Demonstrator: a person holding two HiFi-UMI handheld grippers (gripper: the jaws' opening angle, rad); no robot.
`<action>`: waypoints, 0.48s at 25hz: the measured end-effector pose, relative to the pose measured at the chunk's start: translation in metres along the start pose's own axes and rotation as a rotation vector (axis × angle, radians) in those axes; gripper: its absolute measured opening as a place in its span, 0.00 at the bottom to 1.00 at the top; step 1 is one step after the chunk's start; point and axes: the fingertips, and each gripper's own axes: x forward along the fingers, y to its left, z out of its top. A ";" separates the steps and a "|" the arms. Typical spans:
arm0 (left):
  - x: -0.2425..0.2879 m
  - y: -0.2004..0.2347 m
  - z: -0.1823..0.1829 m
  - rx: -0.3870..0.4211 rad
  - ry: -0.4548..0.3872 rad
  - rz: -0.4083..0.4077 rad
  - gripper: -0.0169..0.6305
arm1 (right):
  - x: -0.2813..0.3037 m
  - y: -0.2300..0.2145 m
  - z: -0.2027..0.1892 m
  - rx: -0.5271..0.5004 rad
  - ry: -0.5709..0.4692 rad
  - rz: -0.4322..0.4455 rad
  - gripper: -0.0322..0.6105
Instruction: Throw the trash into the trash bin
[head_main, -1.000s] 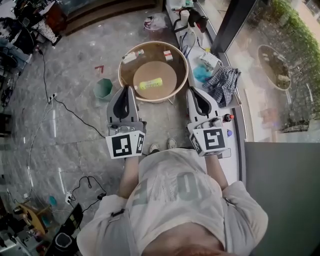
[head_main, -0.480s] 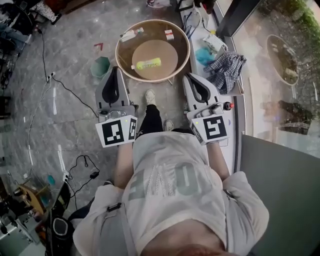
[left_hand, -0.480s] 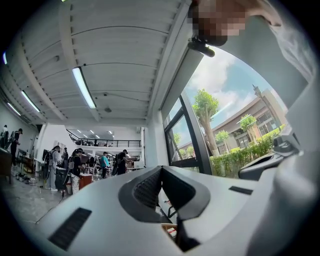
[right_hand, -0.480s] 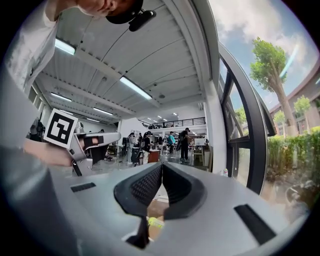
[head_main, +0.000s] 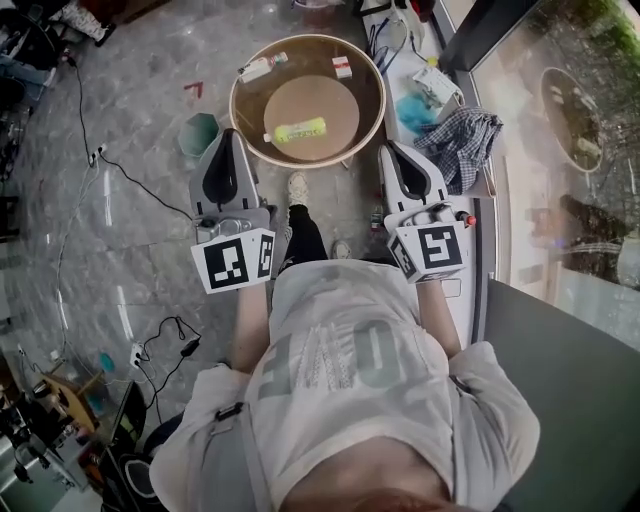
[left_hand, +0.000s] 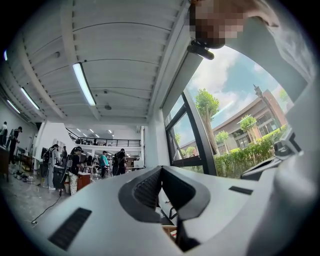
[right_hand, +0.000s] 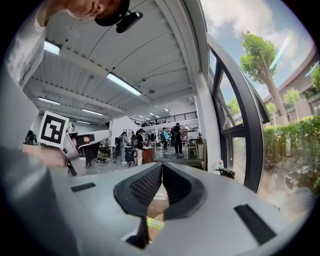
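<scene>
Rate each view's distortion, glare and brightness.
Head view: fisheye bends the floor at the edges; the window at right shows hazy reflections. Left gripper view: round black vignette, ceiling lines bowed, sky far brighter than the hall. Right gripper view: same vignette, window frame bowed.

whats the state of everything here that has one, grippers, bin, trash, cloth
left gripper, shut, nothing held
right gripper, shut, nothing held
green trash bin, upright, top open
yellow packet, lying flat on the round table, not picked up
checked cloth, crumpled
</scene>
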 end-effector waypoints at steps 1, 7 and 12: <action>0.009 0.007 -0.004 -0.002 -0.001 0.000 0.05 | 0.011 -0.002 0.000 -0.001 0.004 -0.003 0.07; 0.069 0.051 -0.042 -0.043 0.031 0.008 0.05 | 0.076 -0.007 -0.001 -0.025 0.028 -0.004 0.07; 0.133 0.090 -0.065 -0.054 0.061 -0.032 0.05 | 0.137 -0.016 -0.001 0.010 0.066 -0.067 0.07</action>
